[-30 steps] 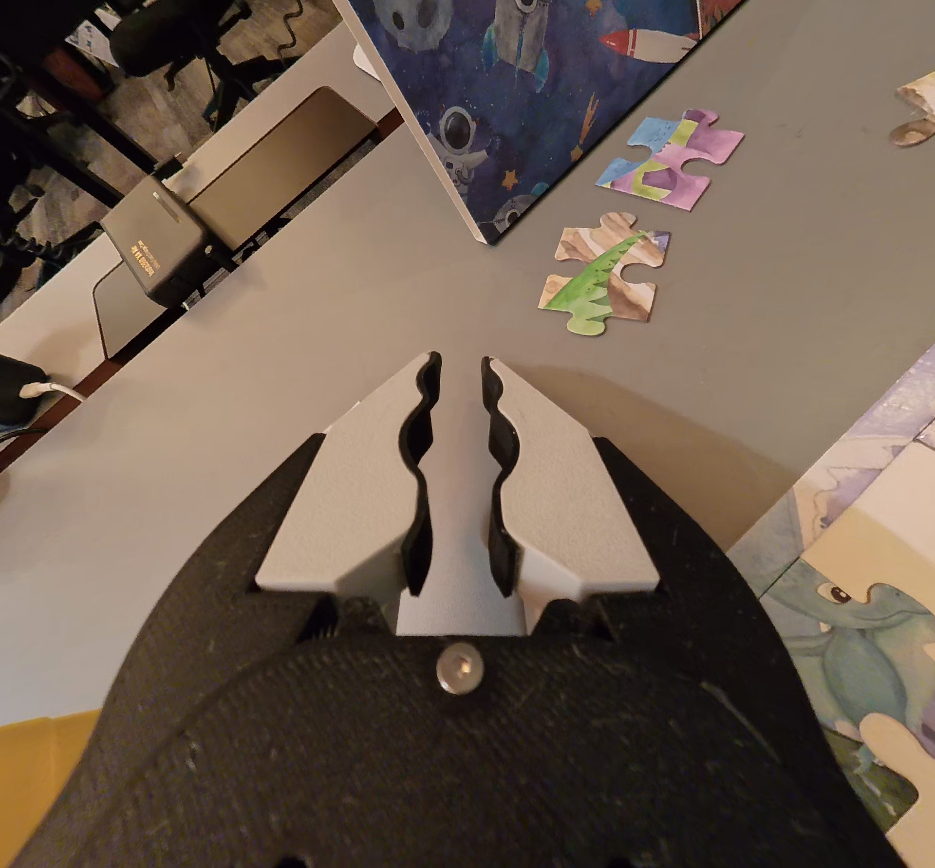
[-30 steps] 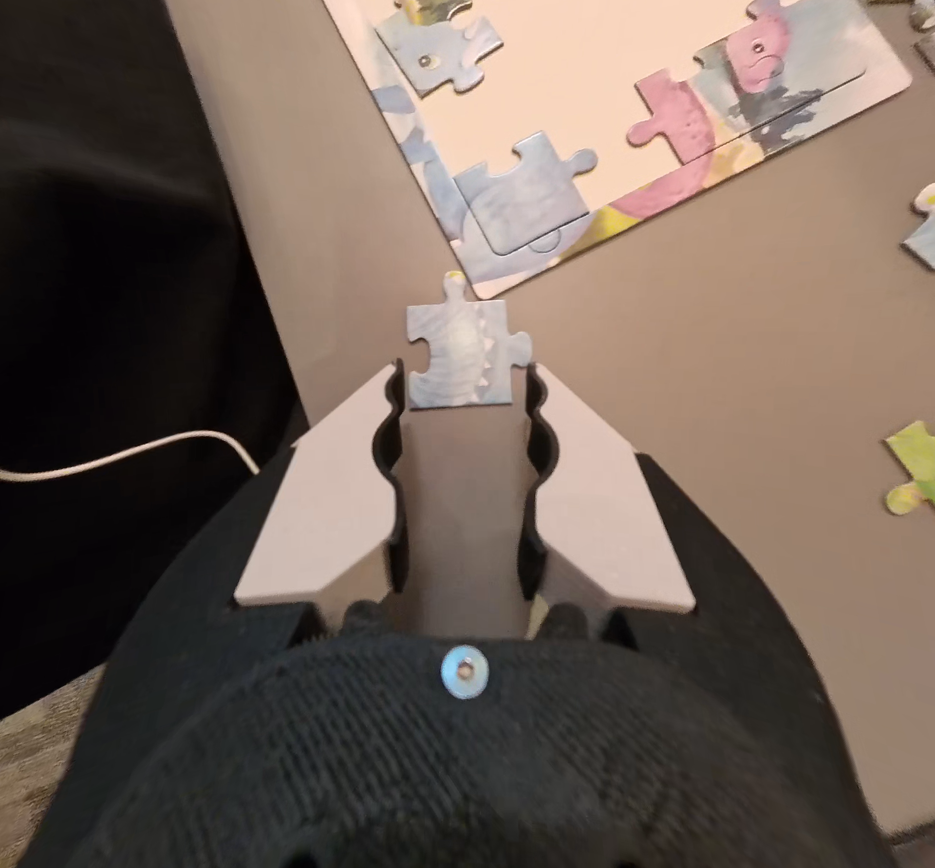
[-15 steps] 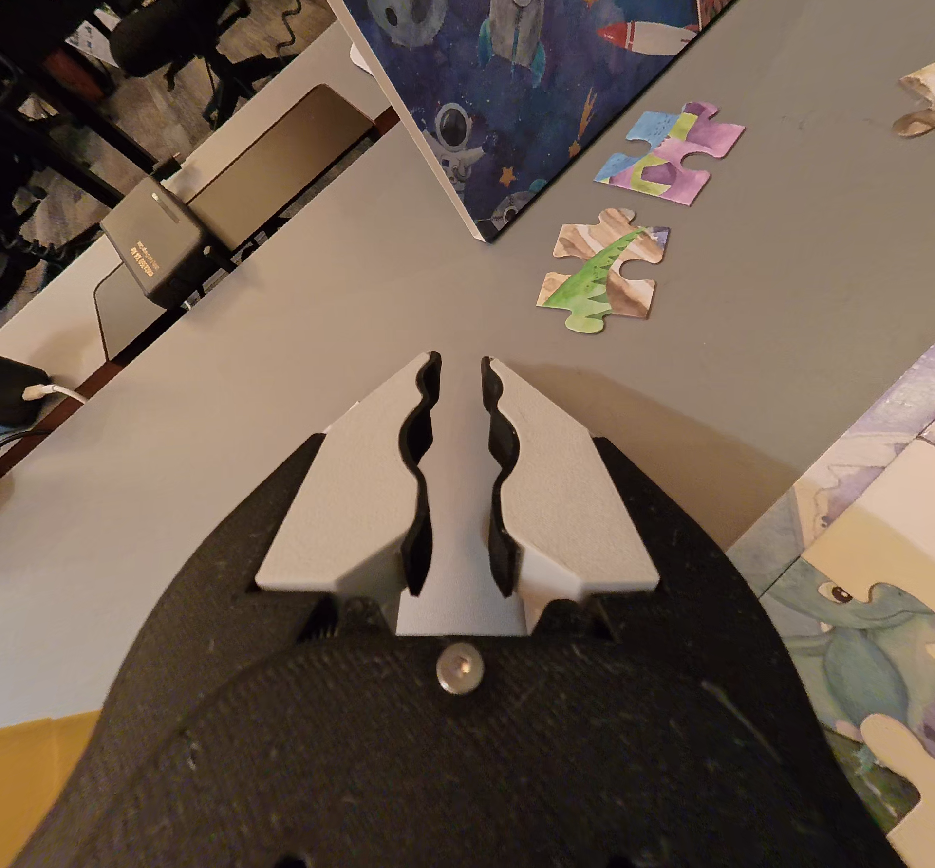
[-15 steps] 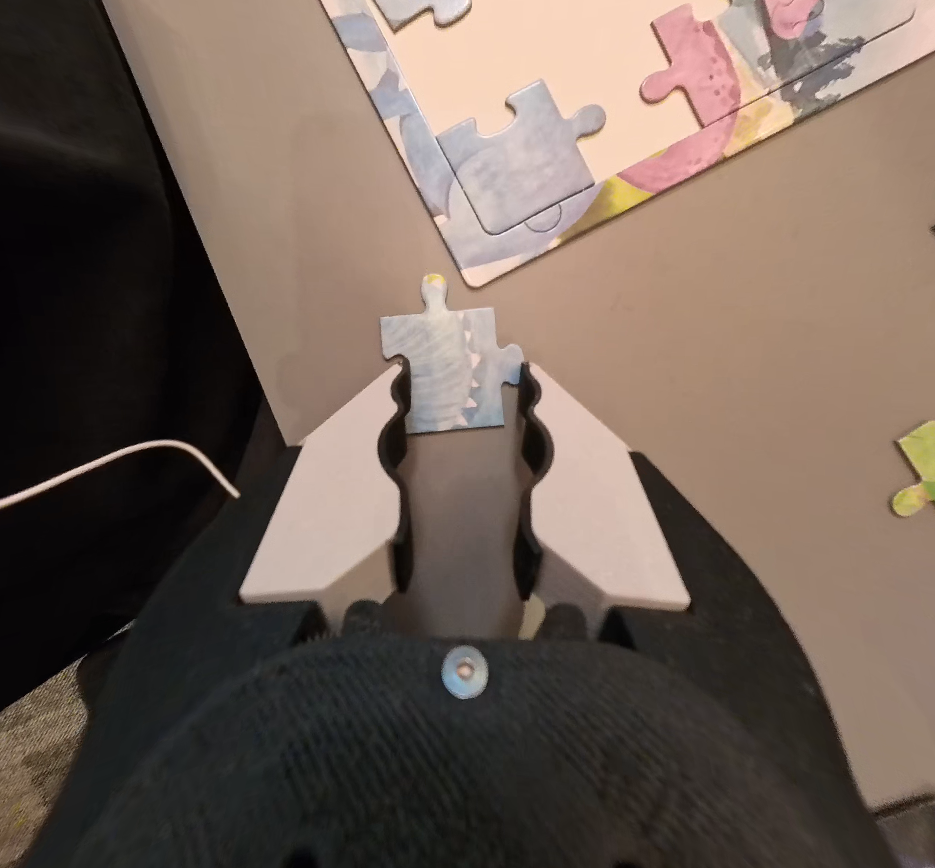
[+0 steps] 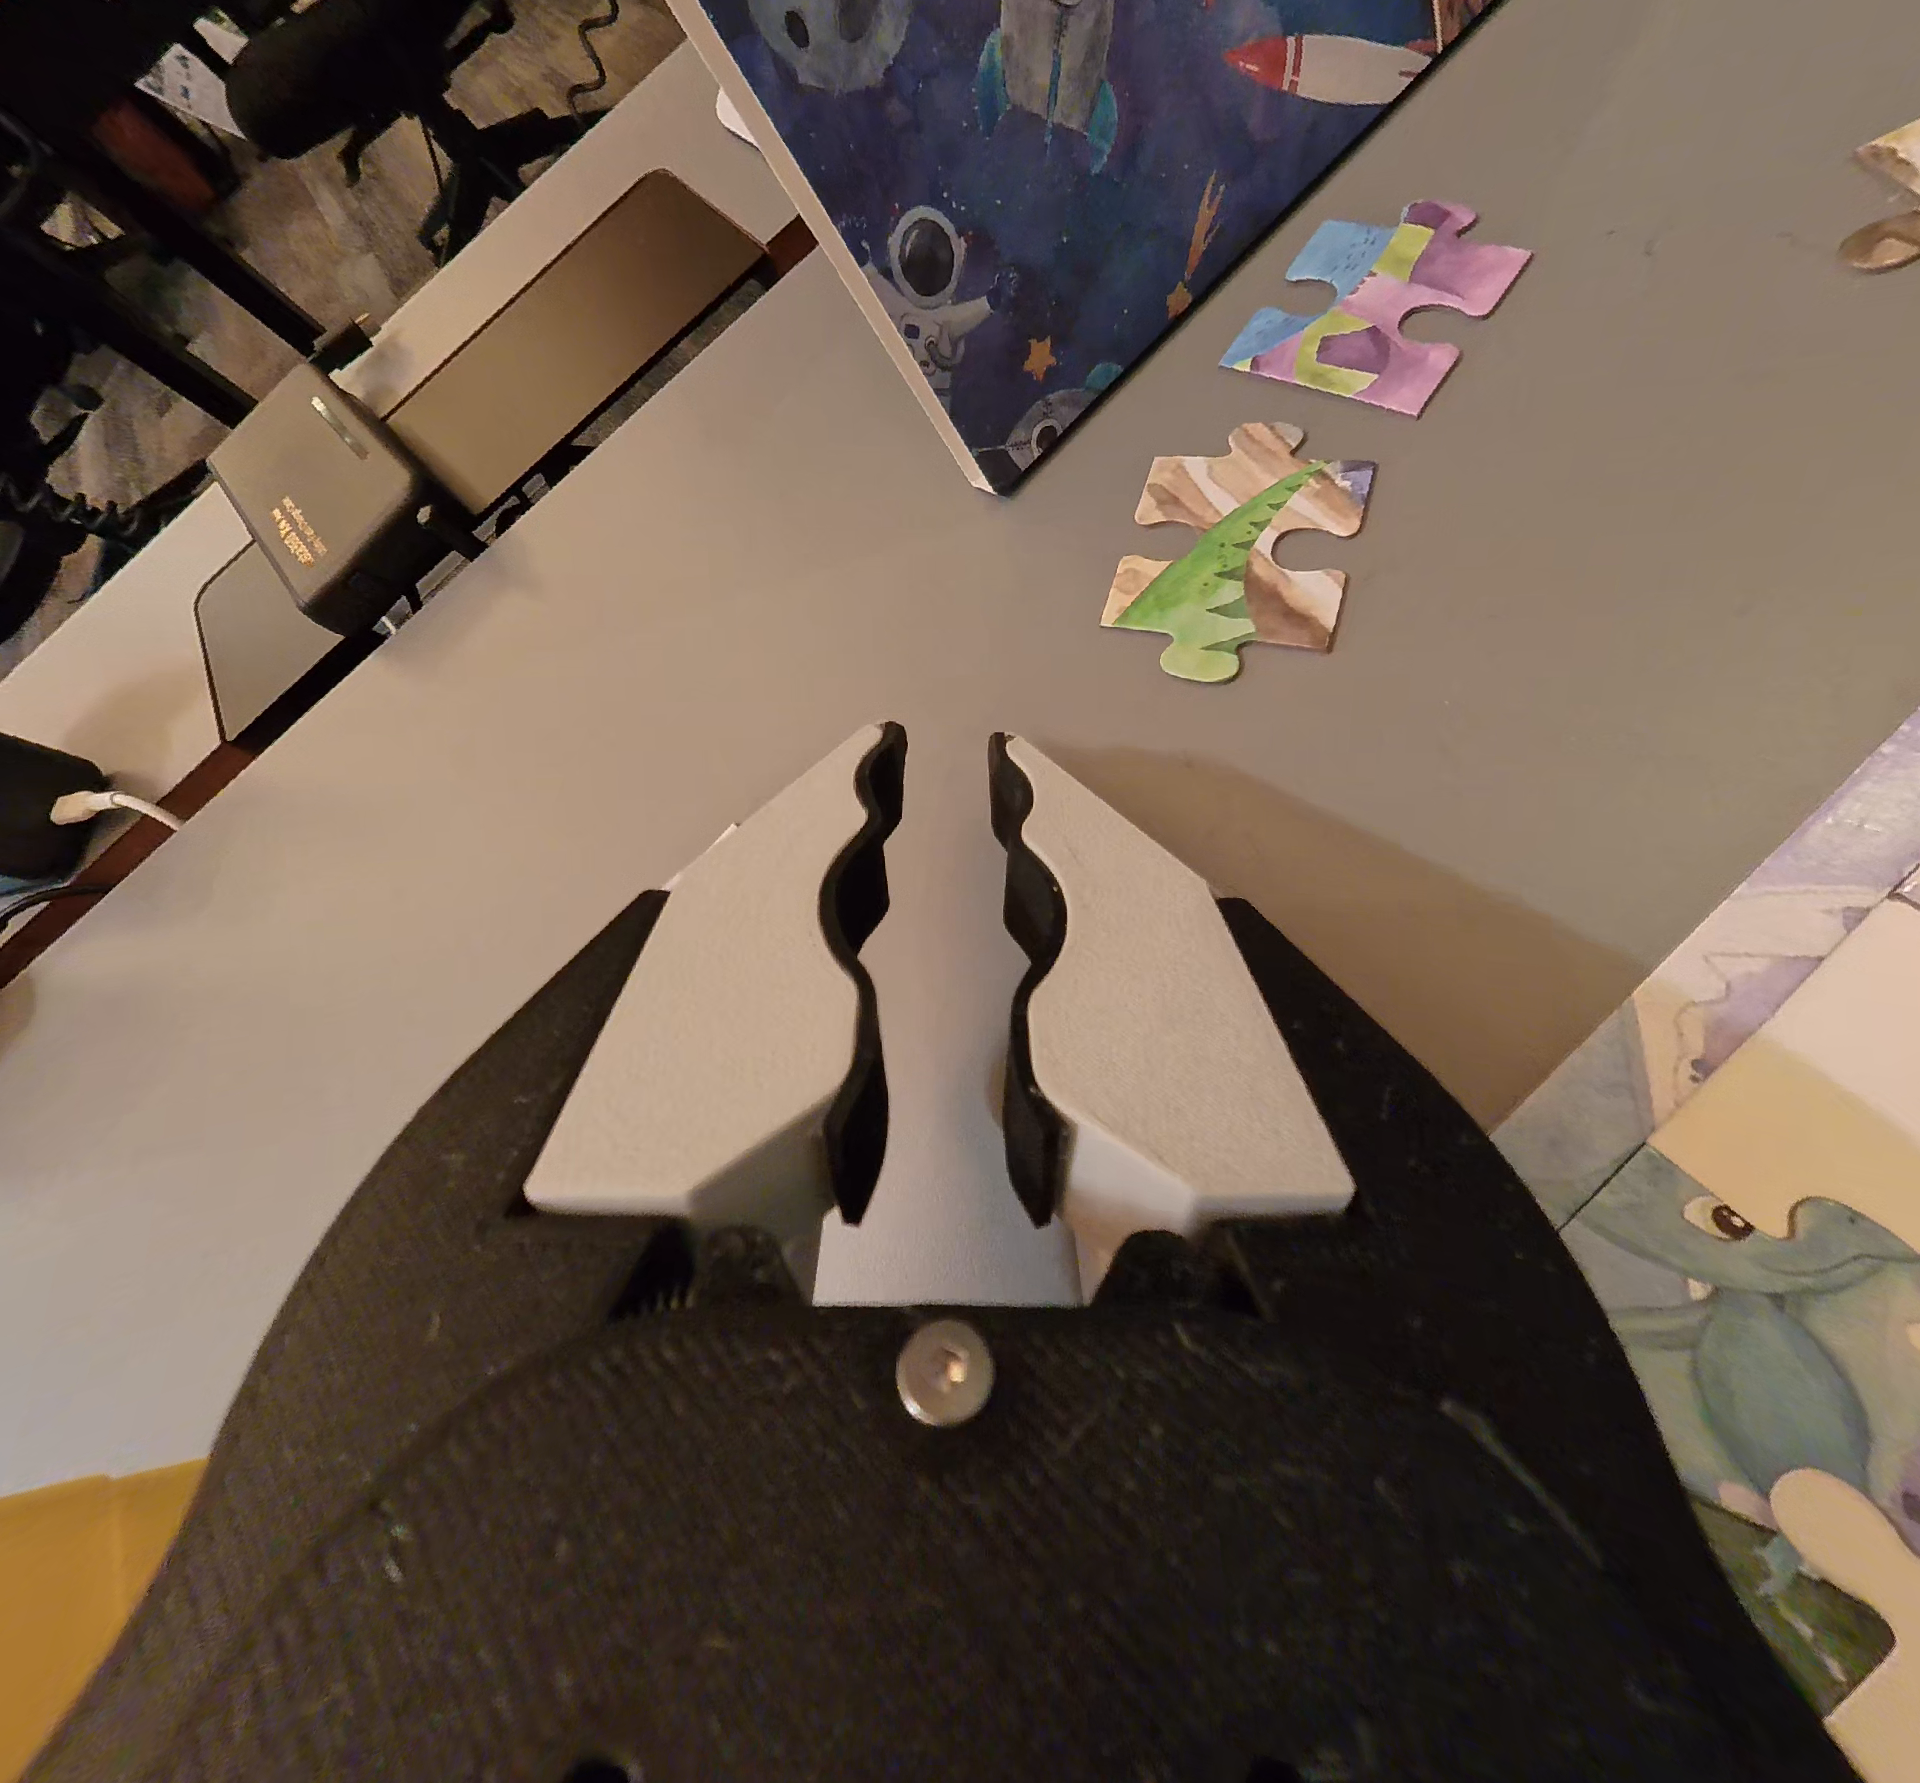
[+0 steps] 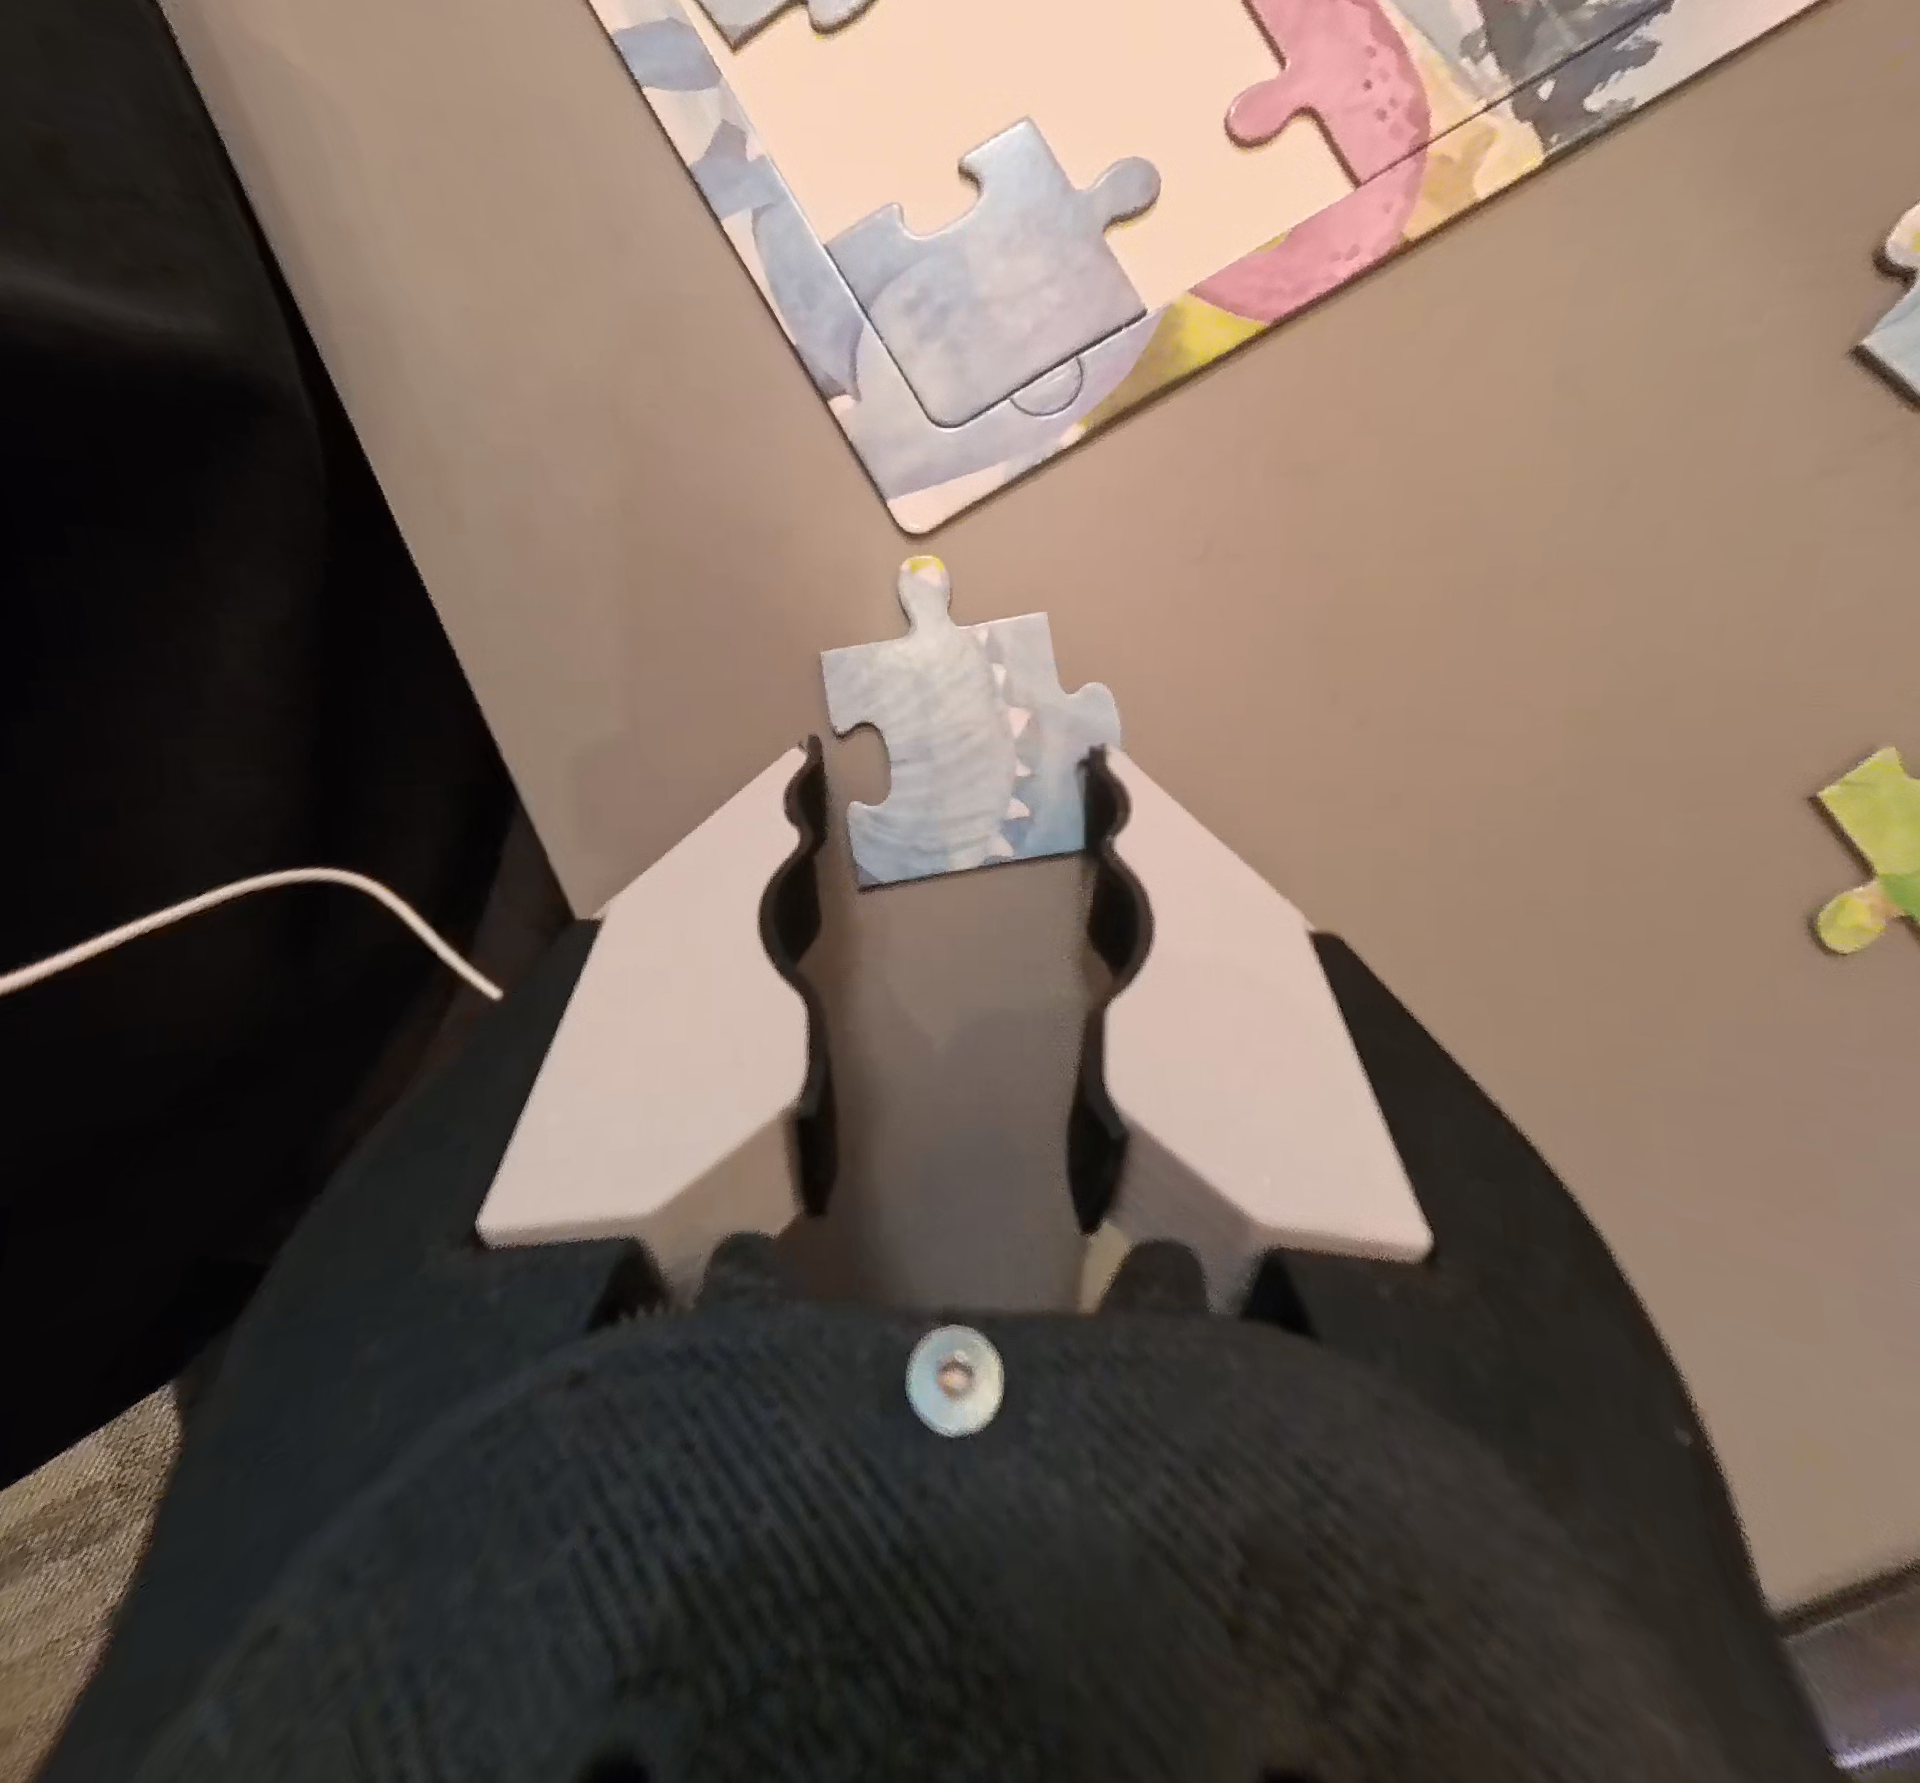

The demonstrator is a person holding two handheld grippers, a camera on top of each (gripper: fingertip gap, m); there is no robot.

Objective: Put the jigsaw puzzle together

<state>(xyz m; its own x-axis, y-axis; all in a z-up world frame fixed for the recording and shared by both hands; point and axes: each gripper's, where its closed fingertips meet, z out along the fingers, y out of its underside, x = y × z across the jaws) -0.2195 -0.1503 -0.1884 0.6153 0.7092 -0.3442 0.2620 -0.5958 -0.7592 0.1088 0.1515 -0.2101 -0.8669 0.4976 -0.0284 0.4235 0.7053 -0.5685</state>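
While clamped, one blue piece (image 6: 961, 757).

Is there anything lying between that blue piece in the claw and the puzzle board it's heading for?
Nothing visible. The right gripper holds the blue piece in its jaws just short of the puzzle board, and only bare grey table lies between them. The loose green piece sits well off to the right.

Legible markings: one item, wording not recorded.
Dark grey box (image 5: 317, 512) beyond the worktop (image 5: 644, 653) edge, left wrist view: small gold-coloured print on its side. Nothing else carries writing.
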